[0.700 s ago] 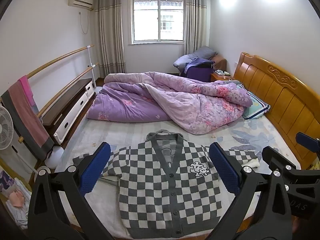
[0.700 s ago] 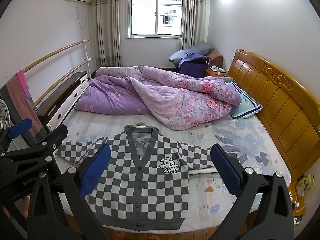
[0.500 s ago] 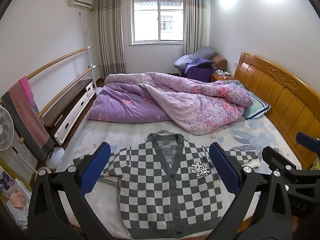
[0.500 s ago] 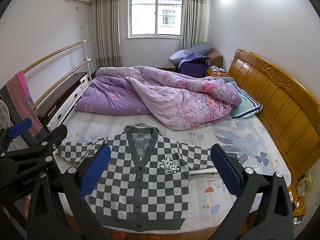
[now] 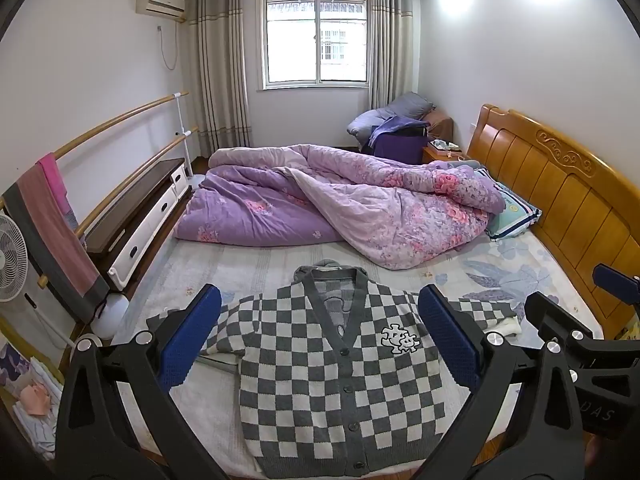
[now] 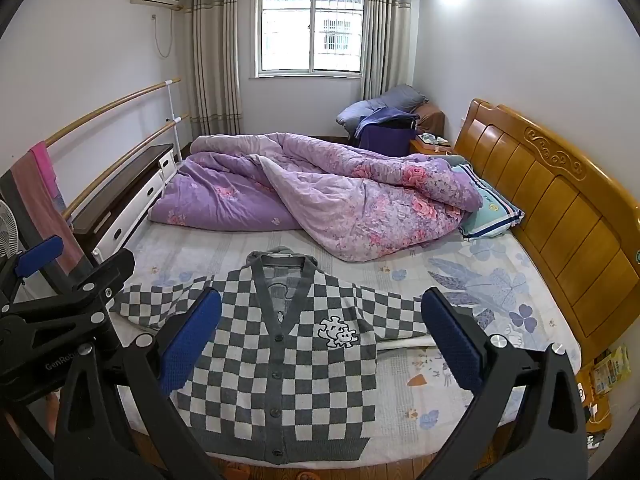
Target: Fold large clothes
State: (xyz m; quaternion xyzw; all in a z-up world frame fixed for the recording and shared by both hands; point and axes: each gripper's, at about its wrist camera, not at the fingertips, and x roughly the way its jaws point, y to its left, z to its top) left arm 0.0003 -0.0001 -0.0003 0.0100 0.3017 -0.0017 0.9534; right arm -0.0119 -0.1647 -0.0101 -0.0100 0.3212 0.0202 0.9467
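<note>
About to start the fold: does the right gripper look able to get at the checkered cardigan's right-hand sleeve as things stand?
Probably yes. The right gripper is open above the grey-and-white checkered knit cardigan, and that sleeve lies flat on the sheet with nothing over it.

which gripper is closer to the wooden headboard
Right. The right gripper hangs over the checkered cardigan on the side toward the wooden headboard; the left gripper is on its far side, toward the towel rail. Both open.
</note>
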